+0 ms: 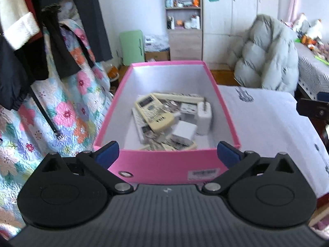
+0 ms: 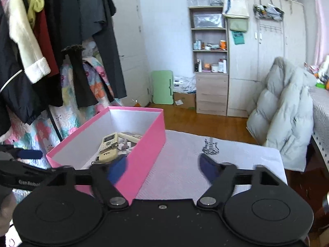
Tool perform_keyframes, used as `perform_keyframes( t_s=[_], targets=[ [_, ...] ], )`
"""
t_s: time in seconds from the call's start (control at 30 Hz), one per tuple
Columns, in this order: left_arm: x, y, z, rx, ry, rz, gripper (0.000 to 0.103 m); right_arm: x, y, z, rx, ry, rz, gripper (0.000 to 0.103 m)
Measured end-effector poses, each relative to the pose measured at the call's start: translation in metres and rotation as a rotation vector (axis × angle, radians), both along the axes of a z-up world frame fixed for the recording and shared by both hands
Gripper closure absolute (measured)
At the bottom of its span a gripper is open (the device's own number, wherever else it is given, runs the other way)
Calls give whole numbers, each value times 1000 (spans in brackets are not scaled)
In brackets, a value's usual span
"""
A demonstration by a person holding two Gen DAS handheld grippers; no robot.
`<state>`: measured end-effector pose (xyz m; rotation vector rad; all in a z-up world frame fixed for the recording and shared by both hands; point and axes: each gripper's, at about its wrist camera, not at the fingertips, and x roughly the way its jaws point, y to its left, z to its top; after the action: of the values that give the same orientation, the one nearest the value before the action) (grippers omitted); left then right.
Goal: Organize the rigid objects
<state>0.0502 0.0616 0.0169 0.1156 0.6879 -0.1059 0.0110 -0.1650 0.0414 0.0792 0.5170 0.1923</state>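
Observation:
A pink box (image 1: 164, 164) with a white inside stands on the white cloth (image 1: 267, 127) at the table's left edge. It holds a cream remote (image 1: 153, 113), a white charger (image 1: 203, 119), a white adapter (image 1: 184, 133) and several other remotes and small items. My left gripper (image 1: 168, 153) is open at the box's near end wall, with nothing between its blue pads. In the right wrist view my right gripper (image 2: 162, 168) is open and empty beside the box's right wall (image 2: 148, 154). Its left finger overlaps the wall, and the cream remote (image 2: 109, 146) shows inside.
Dark clothes (image 2: 67, 41) hang on a rack left of the box, over a floral quilt (image 1: 61, 111). A pale puffer jacket (image 2: 287, 119) is draped beyond the table's far right corner. A shelf unit (image 2: 209, 61) and wardrobe stand at the back wall.

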Motion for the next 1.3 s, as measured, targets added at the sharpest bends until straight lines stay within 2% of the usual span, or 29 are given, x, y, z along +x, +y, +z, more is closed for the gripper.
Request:
perform_keyframes(
  t_s=[0.1, 0.2, 0.27, 0.33, 0.53, 0.7, 0.93, 1.3],
  targets=[
    [1, -9, 0, 34, 17, 3, 0, -6, -7, 4, 44, -1, -35, 6],
    [3, -14, -2, 51, 42, 11, 0, -8, -14, 6, 65, 38, -115, 3],
    [5, -14, -2, 39, 61, 18, 0, -8, -13, 7, 31, 80, -189, 3],
    [4, -15, 0, 24, 63, 21, 0, -10, -12, 8, -8, 78, -219, 2],
    [-2, -20, 4, 50, 47, 38, 0, -16, -17, 3, 27, 89, -203, 2],
    [-9, -28, 7, 66, 27, 34, 0, -20, -16, 2, -10, 94, -206, 2],
    [-15, -34, 10, 66, 15, 27, 0, -23, -20, 0, -3, 115, -211, 2],
    [-19, -35, 10, 65, 7, 45, 0, -26, -23, -8, -64, 123, -263, 2]
  ],
)
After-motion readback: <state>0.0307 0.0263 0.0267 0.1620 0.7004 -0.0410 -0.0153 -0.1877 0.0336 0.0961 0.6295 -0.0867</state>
